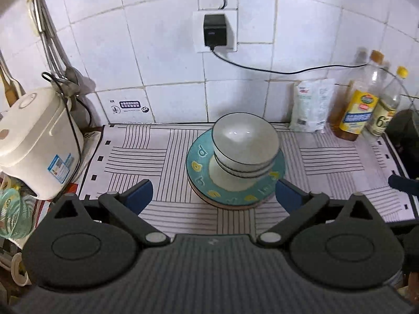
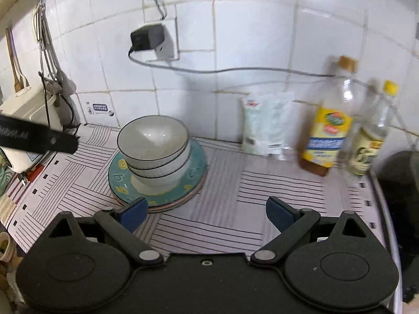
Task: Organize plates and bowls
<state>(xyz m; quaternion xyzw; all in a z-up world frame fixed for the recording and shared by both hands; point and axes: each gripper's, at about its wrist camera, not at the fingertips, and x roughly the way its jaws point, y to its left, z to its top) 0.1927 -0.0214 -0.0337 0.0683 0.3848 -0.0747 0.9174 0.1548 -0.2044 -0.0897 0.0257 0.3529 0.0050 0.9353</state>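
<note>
Table (image 1: pixel 157 157) under striped mat, white tiled wall behind. Rice cooker (image 1: pixel 36 141) at left edge. Teal plate (image 1: pixel 199 167) mid-mat, atop second plate whose rim shows beneath. Three white dark-rimmed bowls (image 1: pixel 244 141) nested upright on teal plate. Two oil bottles (image 2: pixel 324 136) and white pouch (image 2: pixel 267 123) along wall, right of stack. Left claw (image 1: pixel 214 196) spread wide, holds nothing, just short of plate's near rim. Right claw (image 2: pixel 205 213) spread wide, holds nothing, stack ahead to its left
</note>
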